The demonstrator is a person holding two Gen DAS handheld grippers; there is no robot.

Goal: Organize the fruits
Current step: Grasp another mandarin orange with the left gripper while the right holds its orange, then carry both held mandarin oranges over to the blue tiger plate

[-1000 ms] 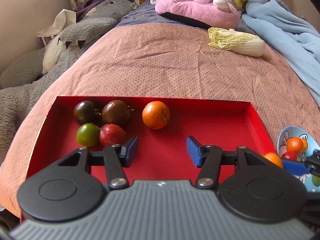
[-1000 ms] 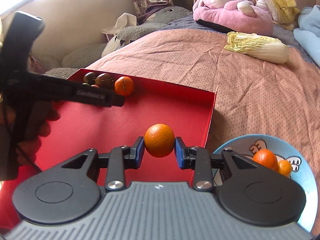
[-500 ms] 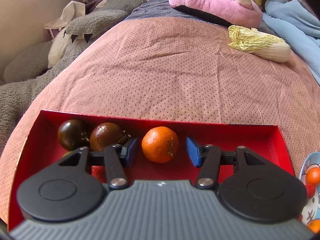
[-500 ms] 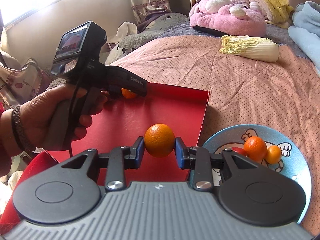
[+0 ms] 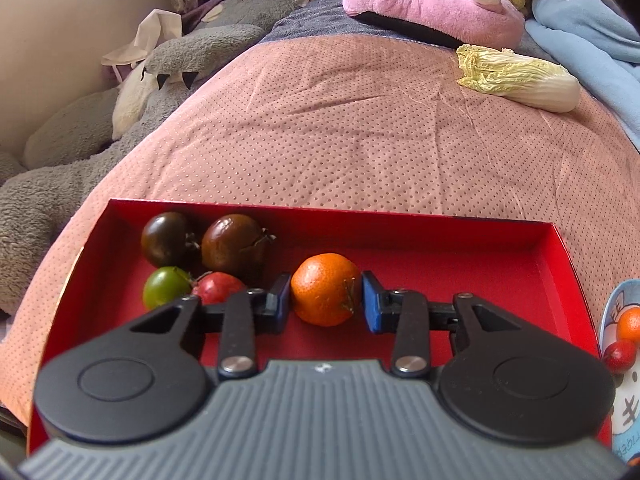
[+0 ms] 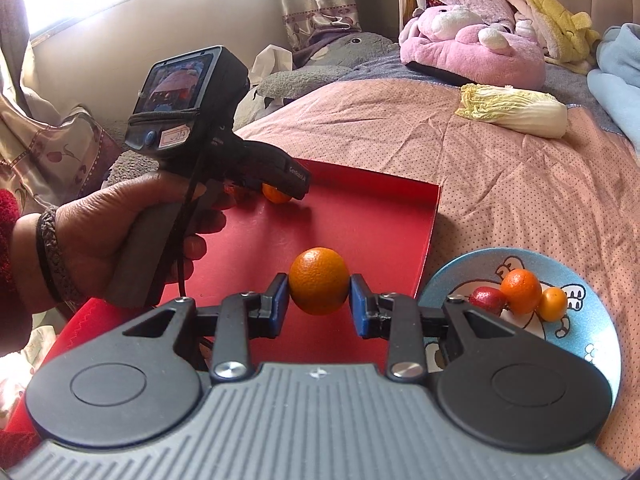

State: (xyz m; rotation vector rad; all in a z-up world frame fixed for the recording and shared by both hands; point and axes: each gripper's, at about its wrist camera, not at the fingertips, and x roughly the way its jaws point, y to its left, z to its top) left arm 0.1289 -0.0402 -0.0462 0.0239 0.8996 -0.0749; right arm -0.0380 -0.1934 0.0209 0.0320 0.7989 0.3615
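A red tray [image 5: 480, 276] lies on the bed. In it are two dark tomatoes [image 5: 230, 242], a green tomato [image 5: 165, 292], a red tomato [image 5: 218, 286] and a tangerine [image 5: 326, 290]. My left gripper [image 5: 325, 300] sits low in the tray with its blue pads either side of that tangerine, a thin gap showing on each side. My right gripper [image 6: 318, 306] is shut on another tangerine [image 6: 319, 280], held above the tray's right part [image 6: 380, 220]. A blue plate [image 6: 592, 320] at the right holds two orange fruits and a red one.
A napa cabbage [image 5: 520, 78] lies on the pink bedspread beyond the tray. A pink plush [image 5: 432, 0], a grey plush [image 5: 168, 72] and a blue blanket [image 5: 592, 28] border the bed. The left hand and its gripper body [image 6: 192, 128] stand over the tray's left part.
My left gripper moved forward into the tray and its pads have narrowed around the tangerine. My right gripper, still holding its tangerine, drew back and up slightly.
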